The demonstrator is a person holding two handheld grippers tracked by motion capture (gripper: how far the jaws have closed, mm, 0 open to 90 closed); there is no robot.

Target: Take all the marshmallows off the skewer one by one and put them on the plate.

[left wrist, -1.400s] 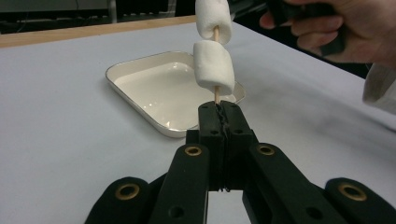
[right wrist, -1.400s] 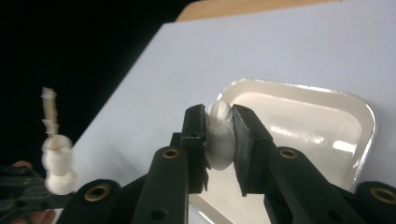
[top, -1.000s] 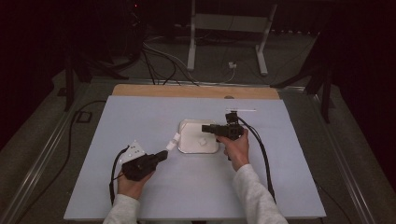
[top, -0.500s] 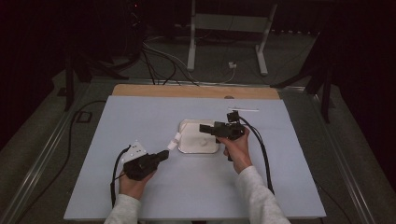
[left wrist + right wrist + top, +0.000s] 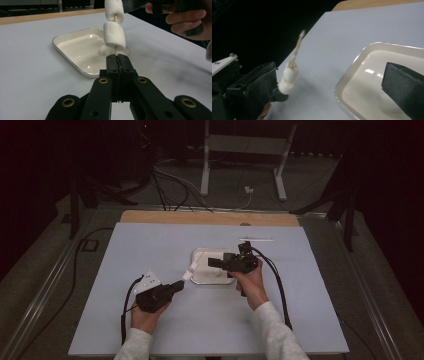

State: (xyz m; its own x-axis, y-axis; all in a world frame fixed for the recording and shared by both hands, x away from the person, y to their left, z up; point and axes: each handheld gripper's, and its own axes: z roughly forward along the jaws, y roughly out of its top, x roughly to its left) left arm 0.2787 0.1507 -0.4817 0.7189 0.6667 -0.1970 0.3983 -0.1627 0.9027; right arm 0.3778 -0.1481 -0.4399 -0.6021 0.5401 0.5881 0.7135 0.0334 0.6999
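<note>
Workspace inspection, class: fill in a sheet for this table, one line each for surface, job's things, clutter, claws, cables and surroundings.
Surface: pale blue sheet over a wooden table.
Job's things: wooden skewer carrying two marshmallows; white tray with one marshmallow lying in it.
Clutter: thin white stick beyond the tray.
Claws: left claw shut on the skewer; right claw over the tray, jaws apart, empty.
Cables: one trails from each claw; more on the floor.
Surroundings: dark room, white stand legs behind.

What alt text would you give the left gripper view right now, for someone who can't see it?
The left gripper, jaws shut, holds a wooden skewer threaded with two marshmallows above a white tray on the pale table. The person's right hand is at upper right.
</note>
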